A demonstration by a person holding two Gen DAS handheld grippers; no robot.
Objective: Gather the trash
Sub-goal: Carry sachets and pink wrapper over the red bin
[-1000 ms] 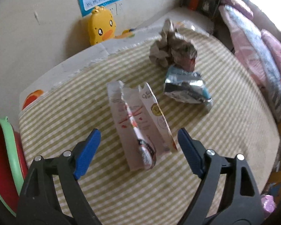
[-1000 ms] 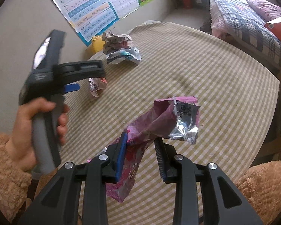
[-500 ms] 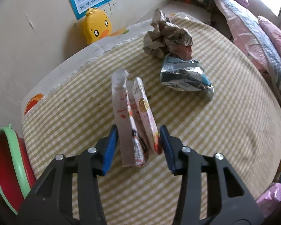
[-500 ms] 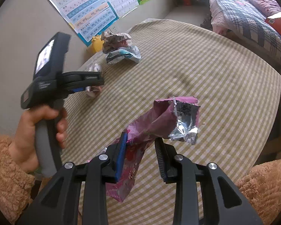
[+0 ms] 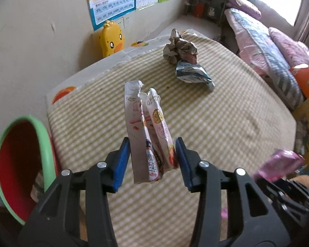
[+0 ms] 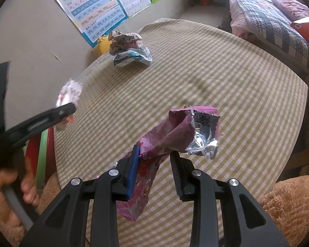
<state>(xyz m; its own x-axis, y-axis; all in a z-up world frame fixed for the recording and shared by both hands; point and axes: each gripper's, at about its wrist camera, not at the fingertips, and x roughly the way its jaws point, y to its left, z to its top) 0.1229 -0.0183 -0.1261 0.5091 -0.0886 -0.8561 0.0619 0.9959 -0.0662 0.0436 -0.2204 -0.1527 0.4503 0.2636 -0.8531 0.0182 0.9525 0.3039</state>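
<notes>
while the left gripper [image 5: 152, 160] hangs over the checked tablecloth [image 5: 226, 127], its blue pads are clenched on a torn white snack wrapper [image 5: 148, 135], which stands up between them clear of the cloth; the jaws have just been closing, and the wrapper is pinched at both sides. beyond it on the cloth lie a crumpled paper ball [image 5: 179, 49] and, just beside it, a silver and blue foil packet [image 5: 193, 74], the two touching or nearly so. a red bin with a green rim [image 5: 16, 164] sits off the table's left edge, with something pale inside that is too dim to name. a yellow duck toy [image 5: 111, 39] stands against the wall under the alphabet poster [image 5: 111, 2]

the right gripper [image 6: 155, 170] grasps a crumpled pink foil bag [image 6: 181, 135], its torn silver mouth lifted above the cloth. seen from the right wrist, a hand [image 6: 8, 187] holds the left gripper's handle at the left edge, blurred
</notes>
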